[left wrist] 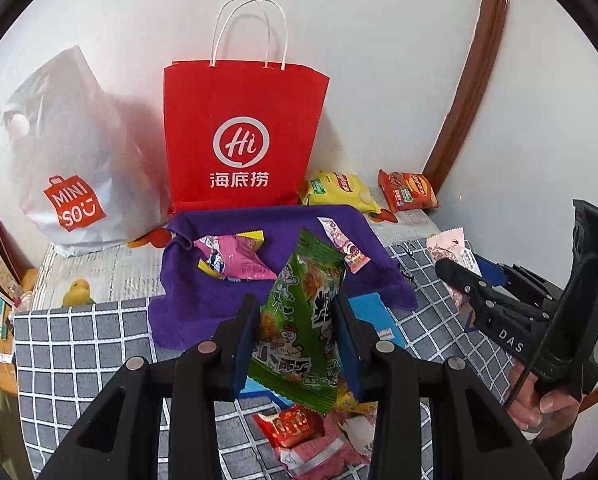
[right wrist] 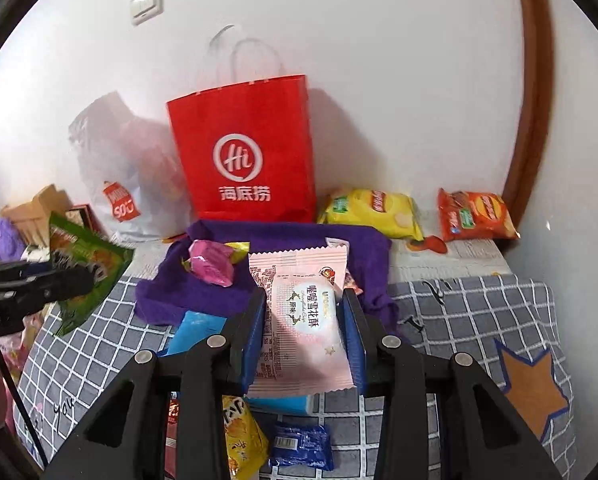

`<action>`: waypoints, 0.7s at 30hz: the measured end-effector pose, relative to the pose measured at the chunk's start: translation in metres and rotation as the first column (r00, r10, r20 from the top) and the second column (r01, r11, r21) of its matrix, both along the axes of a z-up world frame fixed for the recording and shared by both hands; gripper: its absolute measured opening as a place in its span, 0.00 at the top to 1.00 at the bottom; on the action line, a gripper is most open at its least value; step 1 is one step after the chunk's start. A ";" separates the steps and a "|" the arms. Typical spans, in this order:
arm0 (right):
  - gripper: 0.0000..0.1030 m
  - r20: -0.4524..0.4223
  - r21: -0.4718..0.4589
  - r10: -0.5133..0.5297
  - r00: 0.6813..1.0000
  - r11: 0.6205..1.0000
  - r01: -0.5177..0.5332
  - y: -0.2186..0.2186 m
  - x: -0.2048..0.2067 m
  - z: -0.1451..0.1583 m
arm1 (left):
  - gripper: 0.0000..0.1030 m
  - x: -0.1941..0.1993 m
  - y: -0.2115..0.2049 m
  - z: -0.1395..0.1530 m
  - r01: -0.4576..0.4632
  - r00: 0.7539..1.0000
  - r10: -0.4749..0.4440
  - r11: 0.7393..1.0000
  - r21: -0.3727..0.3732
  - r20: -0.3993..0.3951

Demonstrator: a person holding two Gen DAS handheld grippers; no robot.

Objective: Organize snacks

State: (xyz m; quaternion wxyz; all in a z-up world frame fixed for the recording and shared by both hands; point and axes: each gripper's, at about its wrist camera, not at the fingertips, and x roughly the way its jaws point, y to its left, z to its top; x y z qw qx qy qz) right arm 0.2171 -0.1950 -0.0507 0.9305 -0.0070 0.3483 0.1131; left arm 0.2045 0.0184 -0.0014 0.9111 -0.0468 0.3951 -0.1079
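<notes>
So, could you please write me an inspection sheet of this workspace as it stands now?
Surface: grey checked cloth with a purple towel spread at the back.
Job's things: green snack packet and pink pastry packet both held; pink candy pack on the towel; yellow chip bag and orange chip bag by the wall.
Clutter: red paper bag, white Miniso bag, loose small packets near the front edge.
Grippers: left gripper shut on the green packet; right gripper shut on the pink packet.
Cables: thin black cable by the right gripper.
Surroundings: white wall, wall switch, brown curved frame.
</notes>
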 end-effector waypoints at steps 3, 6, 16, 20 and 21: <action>0.64 -0.006 0.009 0.010 1.000 1.000 -0.010 0.003 0.004 0.000 | 0.66 0.005 0.002 0.001 -0.005 1.000 0.005 1.000 0.005 0.002; 0.64 -0.008 -0.003 0.010 1.000 1.000 -0.010 0.006 0.008 -0.001 | 0.66 0.011 0.005 0.003 -0.012 1.000 0.012 1.000 0.012 0.005; 0.64 -0.008 -0.016 0.014 1.000 1.000 -0.014 0.010 0.029 -0.003 | 0.66 0.038 0.013 0.005 -0.029 1.000 0.029 1.000 0.007 0.008; 0.64 -0.003 -0.021 0.001 1.000 1.000 -0.002 0.008 0.043 -0.003 | 0.66 0.051 0.020 0.004 -0.040 0.999 0.040 0.999 0.010 0.008; 0.64 -0.004 -0.023 -0.002 1.000 1.000 0.002 0.008 0.047 -0.004 | 0.66 0.054 0.021 0.004 -0.043 0.999 0.043 0.999 0.011 0.008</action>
